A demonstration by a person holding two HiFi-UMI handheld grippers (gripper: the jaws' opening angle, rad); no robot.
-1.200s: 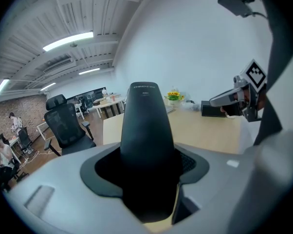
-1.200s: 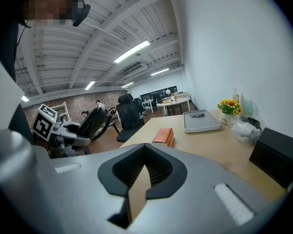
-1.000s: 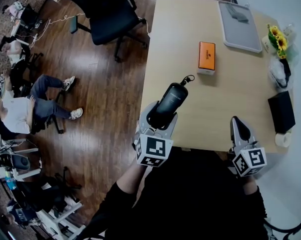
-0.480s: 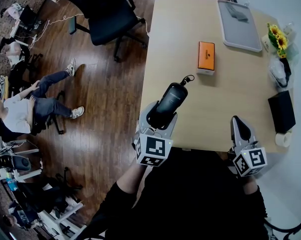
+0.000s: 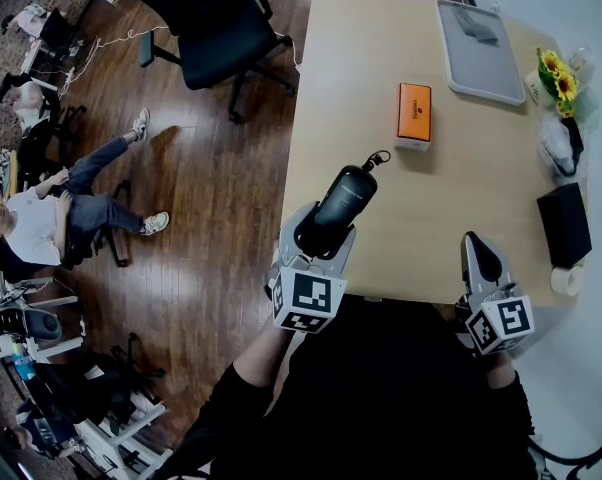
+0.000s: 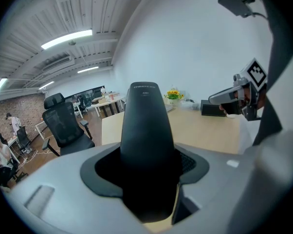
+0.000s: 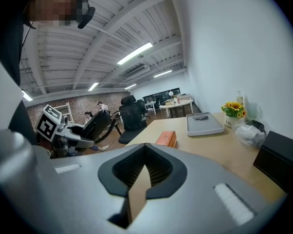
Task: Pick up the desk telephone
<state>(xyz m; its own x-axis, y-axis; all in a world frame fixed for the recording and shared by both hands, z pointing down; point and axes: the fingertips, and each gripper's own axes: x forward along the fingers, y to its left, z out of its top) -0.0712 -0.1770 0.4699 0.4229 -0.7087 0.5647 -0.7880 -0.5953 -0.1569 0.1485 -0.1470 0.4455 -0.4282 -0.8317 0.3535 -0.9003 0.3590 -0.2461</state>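
A black telephone handset with a small cord loop at its far end is held over the near left part of the wooden table. My left gripper is shut on its thick near end. In the left gripper view the handset rises between the jaws and fills the gap. My right gripper hovers over the table's near edge to the right, its jaws together with nothing in them. In the right gripper view only a sliver of tabletop shows between the pads.
An orange box lies mid-table, with a grey tray behind it. Along the right edge are yellow flowers, a plastic bag, a black box and a tape roll. A black office chair stands left of the table; a person sits farther left.
Both grippers and the handset have kept still. The seated person at the left has shifted their legs.
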